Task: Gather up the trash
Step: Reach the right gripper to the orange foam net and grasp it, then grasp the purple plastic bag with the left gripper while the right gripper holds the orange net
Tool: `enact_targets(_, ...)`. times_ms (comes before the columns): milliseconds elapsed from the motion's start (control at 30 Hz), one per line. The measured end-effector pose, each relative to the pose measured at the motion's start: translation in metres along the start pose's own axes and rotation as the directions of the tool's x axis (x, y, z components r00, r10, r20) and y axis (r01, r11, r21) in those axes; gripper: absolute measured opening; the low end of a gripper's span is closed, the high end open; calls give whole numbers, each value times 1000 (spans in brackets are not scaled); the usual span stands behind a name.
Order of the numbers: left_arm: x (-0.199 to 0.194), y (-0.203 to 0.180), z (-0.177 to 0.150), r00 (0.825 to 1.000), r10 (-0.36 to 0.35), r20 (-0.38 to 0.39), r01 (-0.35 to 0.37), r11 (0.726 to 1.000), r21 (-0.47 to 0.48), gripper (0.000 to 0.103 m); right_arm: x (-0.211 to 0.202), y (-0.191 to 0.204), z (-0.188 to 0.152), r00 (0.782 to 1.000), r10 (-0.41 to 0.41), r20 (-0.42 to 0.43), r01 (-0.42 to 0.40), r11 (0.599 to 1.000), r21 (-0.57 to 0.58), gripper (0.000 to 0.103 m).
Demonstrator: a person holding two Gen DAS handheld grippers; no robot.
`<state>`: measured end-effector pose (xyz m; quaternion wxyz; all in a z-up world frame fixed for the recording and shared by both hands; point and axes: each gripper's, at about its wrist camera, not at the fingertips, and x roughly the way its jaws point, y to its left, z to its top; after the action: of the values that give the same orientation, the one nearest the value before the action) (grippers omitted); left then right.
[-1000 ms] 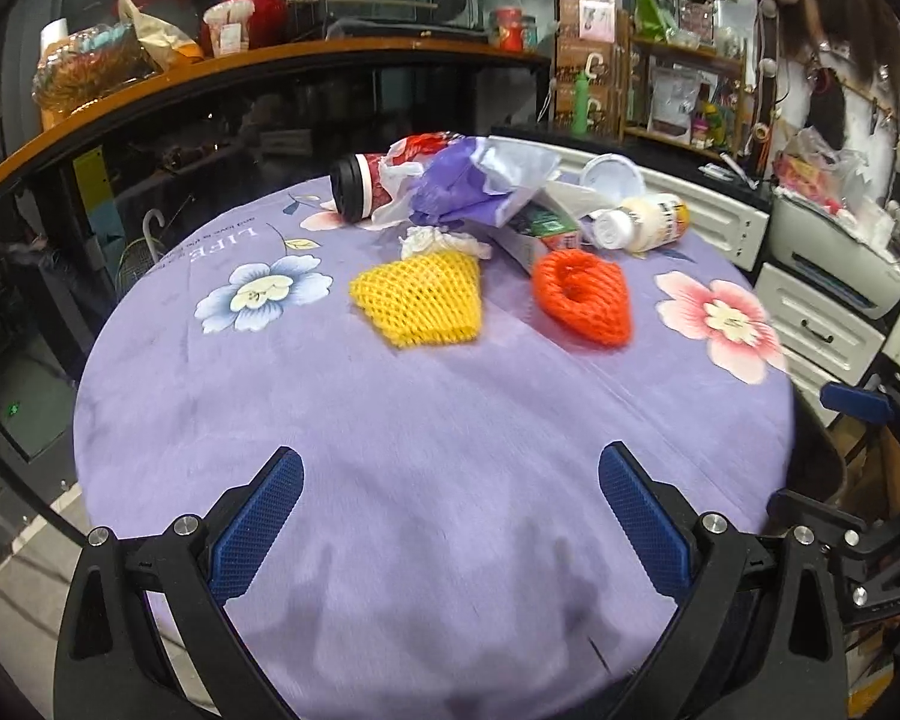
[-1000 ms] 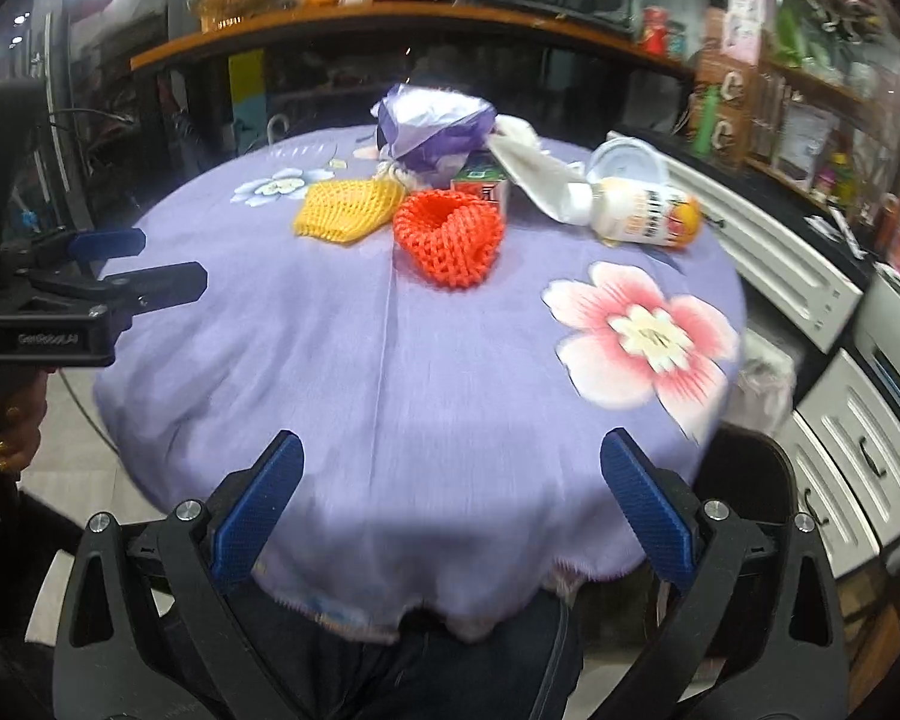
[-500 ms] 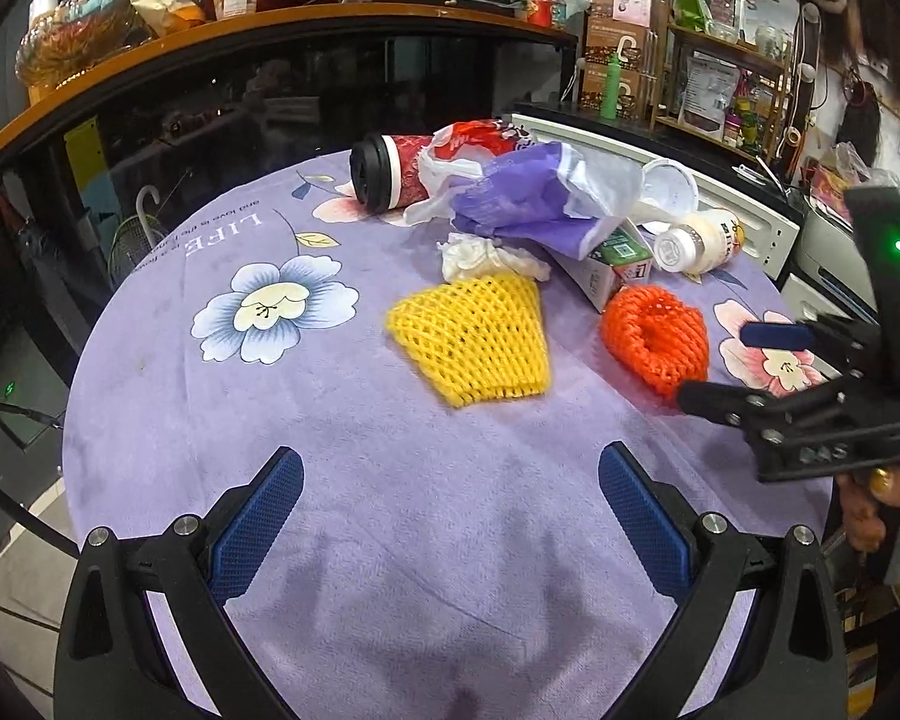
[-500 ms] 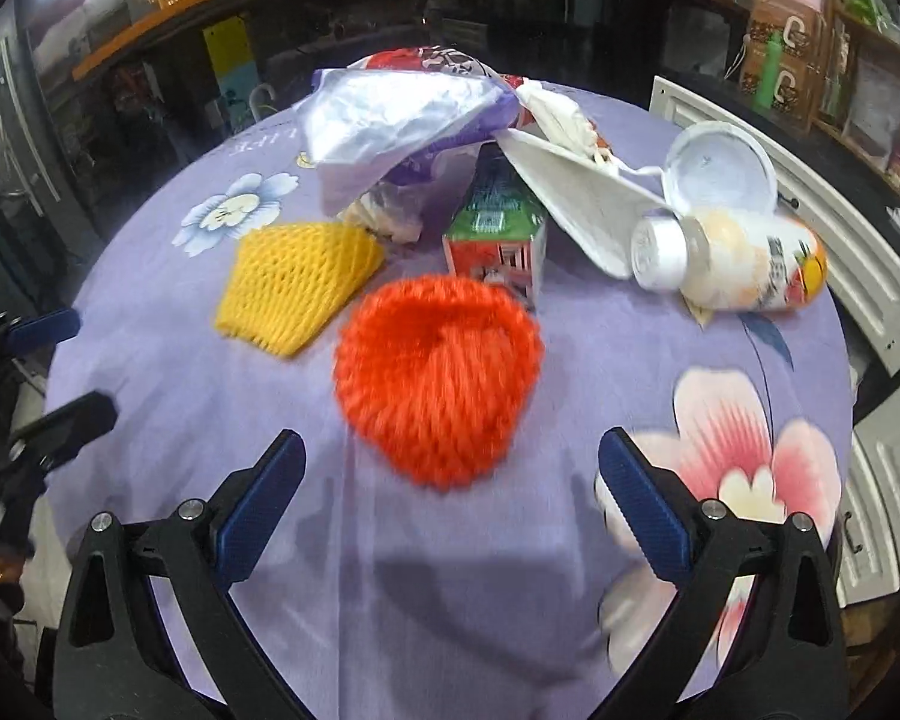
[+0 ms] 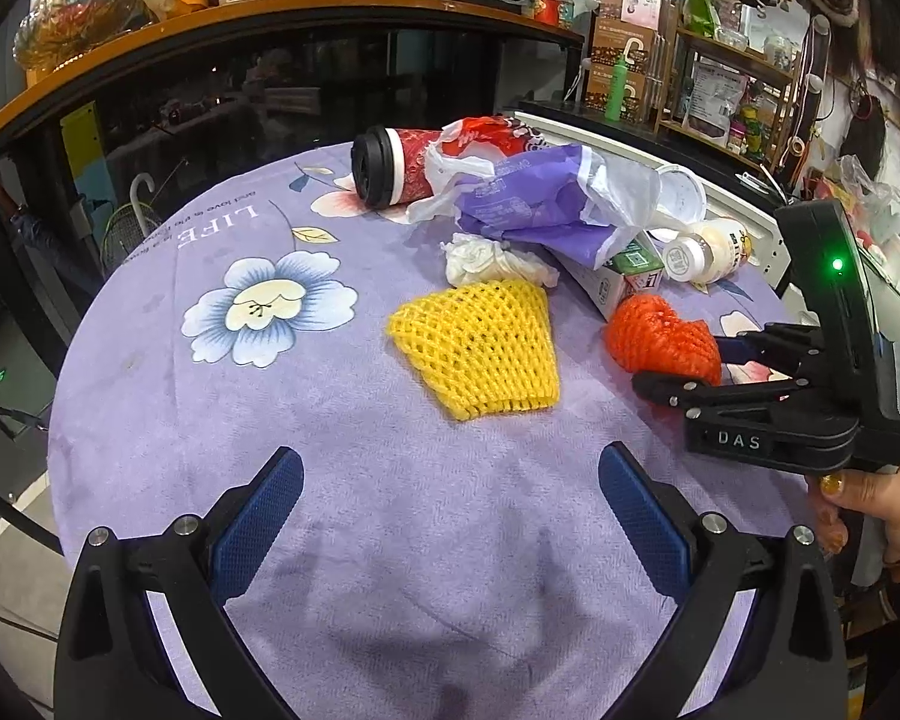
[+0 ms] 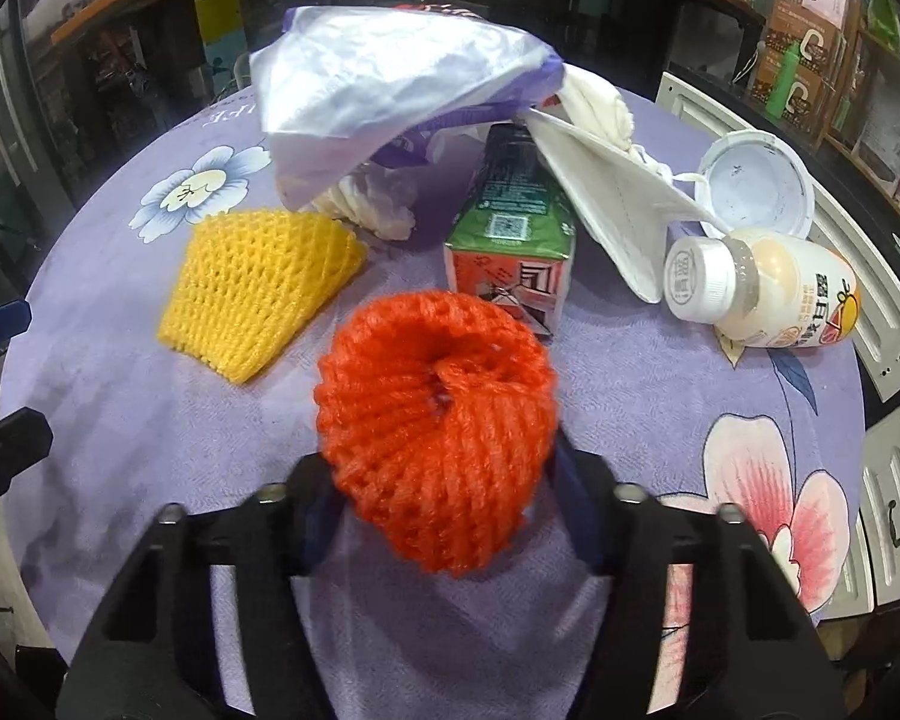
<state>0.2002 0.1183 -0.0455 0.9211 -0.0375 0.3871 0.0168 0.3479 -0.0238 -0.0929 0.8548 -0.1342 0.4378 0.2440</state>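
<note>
Right now the right tongs (image 6: pixel 444 480) sit low in the centre of the right wrist view, their two fingers closed in against the sides of the orange foam net (image 6: pixel 435 420). The net bulges between them, so they appear to have it pinched, though it may not be off the bench (image 6: pixel 120 432) yet. The left tongs (image 5: pixel 450 516) hover at the bottom of the left wrist view, spread wide and holding nothing.

The rest of the trash lies toward the upper middle of both views: a yellow foam net (image 5: pixel 480 354) just left of the orange one, a carton (image 6: pixel 510 240) directly behind the orange one, a crumpled tissue (image 5: pixel 486 258), a purple bag (image 5: pixel 540 204) draped over the pile, a red cup (image 5: pixel 390 165) on its side, a face mask (image 6: pixel 612 210), a white lid (image 6: pixel 753 186) and a small bottle (image 6: pixel 768 288) lying at the right.

The main risk, as I judge it, is the soft net itself: it squashes easily, so a shallow pinch could let it spring free on the lift. It also sits very near the carton, and a forward drag could knock that over or send the bottle rolling toward the bench edge. No bin shows in either view.
</note>
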Motion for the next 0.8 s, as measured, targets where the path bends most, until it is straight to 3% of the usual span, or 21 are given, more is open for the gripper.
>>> enact_targets(100, 1, -5, 1, 1000, -15, 7, 15, 1000, 7, 96, -7, -9, -7, 999, 29, 24, -30, 999, 35, 37)
enact_targets(233, 0, -17, 10, 999, -40, 26, 39, 999, 22, 90, -24, -25, -15, 996, 60, 68, -65, 994, 83, 35)
enact_targets(367, -5, -40, 27, 994, -11, 105, 0, 994, 109, 87, -42, -36, -25, 993, 66, 101, -76, 992, 100, 35)
enact_targets(500, 0, -75, 45, 983, 35, 179, -84, 957, 276, 87, -64, -57, -41, 989, 78, 125, -94, 986, 134, 35)
enact_targets(567, 9, -88, 54, 985, 34, 172, -90, 938, 335, 87, -71, -64, -48, 989, 71, 129, -90, 985, 145, 35)
enact_targets(700, 36, -106, 73, 986, 67, 150, -123, 907, 403, 83, -84, -81, -67, 990, 62, 127, -84, 980, 181, 35)
enact_targets(800, 55, -113, 86, 979, 125, 163, -186, 878, 442, 82, -89, -87, -78, 991, 44, 128, -67, 980, 186, 35)
